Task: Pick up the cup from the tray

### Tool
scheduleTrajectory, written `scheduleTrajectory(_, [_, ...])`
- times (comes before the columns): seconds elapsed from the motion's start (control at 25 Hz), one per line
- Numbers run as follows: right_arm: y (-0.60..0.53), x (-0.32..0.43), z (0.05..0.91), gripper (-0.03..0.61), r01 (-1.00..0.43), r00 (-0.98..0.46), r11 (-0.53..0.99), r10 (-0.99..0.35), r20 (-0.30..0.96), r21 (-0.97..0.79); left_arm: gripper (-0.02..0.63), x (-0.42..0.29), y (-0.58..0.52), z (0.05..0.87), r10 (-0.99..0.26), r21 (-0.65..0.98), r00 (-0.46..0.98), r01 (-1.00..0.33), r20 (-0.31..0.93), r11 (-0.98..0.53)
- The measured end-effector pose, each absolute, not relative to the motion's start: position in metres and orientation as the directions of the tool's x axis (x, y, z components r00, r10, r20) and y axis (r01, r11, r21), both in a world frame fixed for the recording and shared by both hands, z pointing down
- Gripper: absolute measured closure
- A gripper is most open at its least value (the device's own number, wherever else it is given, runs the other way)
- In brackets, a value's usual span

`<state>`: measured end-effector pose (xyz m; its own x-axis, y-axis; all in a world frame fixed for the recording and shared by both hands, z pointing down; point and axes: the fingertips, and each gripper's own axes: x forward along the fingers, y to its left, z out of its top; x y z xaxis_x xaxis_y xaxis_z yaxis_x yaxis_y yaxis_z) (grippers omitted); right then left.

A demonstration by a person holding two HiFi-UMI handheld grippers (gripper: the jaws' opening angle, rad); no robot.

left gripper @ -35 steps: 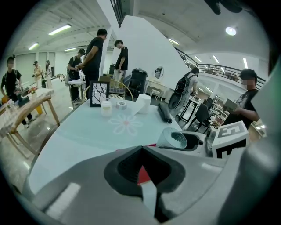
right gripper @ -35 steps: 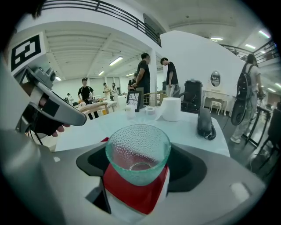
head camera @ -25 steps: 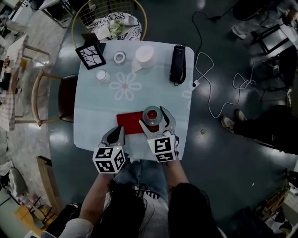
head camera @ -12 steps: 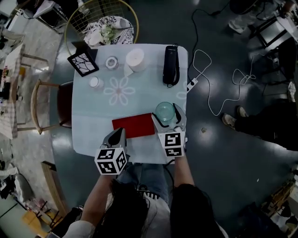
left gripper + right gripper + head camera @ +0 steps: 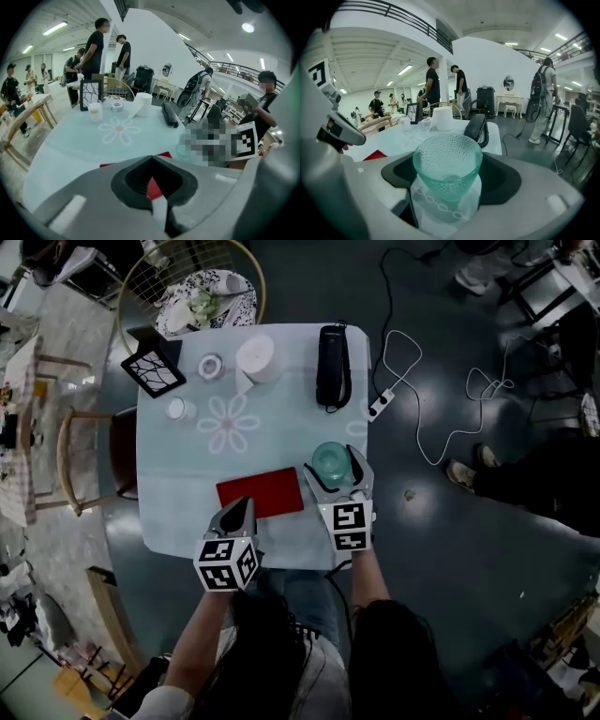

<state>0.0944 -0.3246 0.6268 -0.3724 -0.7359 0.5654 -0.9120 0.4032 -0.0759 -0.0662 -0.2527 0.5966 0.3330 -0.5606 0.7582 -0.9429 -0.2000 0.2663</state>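
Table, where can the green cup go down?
Bare room lies on the flower print, between the red tray and the white roll, and left of the tray. The far edge is crowded: picture frame, roll, black handset.

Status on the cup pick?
Right gripper shut on cup. Left gripper shut, empty. Cup off red tray, right of it. Nothing blocking.

The cup, a see-through teal glass with a dotted, pebbled wall flaring toward its rim, is standing upright, and the jaws of the right gripper are pressing on its lower half. It is sitting just beside the right end of the tray, off it. The tray, a flat red rectangle, is lying slightly askew near the table's front edge.
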Motion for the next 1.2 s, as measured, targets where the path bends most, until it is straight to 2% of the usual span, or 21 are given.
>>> scheduleTrajectory(0.08, [-0.325,0.091,0.627,0.167,-0.906,-0.398,0.410,-0.730,0.556,-0.110,0.614,-0.069,-0.252,0.601,-0.563,0.256,0.325,-0.946,0.760,-0.200])
scheduleTrajectory(0.32, [-0.317,0.081,0.621,0.067,-0.881,-0.443,0.456,-0.704,0.555,-0.126,0.614,-0.075,-0.242,0.604,-0.561,0.239,0.303,-0.953,0.770,-0.187])
scheduleTrajectory(0.52, [-0.318,0.090,0.593,0.066,-0.896,-0.423,0.430,-0.746,0.514,-0.113,0.614,-0.077,-0.242,0.594,-0.586,0.252,0.311,-0.950,0.749,-0.182])
scheduleTrajectory(0.6, [-0.316,0.088,0.582,0.046,-0.892,-0.430,0.439,-0.750,0.503,-0.107,0.614,-0.078,-0.241,0.589,-0.595,0.259,0.314,-0.949,0.740,-0.179])
scheduleTrajectory(0.92, [-0.308,0.085,0.530,0.058,-0.900,-0.420,0.426,-0.790,0.447,-0.093,0.614,-0.076,-0.241,0.555,-0.651,0.274,0.343,-0.939,0.678,-0.209])
scheduleTrajectory(1.04, [-0.301,0.082,0.516,0.130,-0.900,-0.413,0.429,-0.788,0.458,-0.073,0.614,-0.078,-0.246,0.539,-0.679,0.296,0.354,-0.933,0.643,-0.207])
scheduleTrajectory(1.2, [-0.296,0.080,0.493,0.316,-0.906,-0.386,0.424,-0.809,0.443,-0.015,0.614,-0.076,-0.254,0.522,-0.708,0.305,0.373,-0.924,0.600,-0.229])
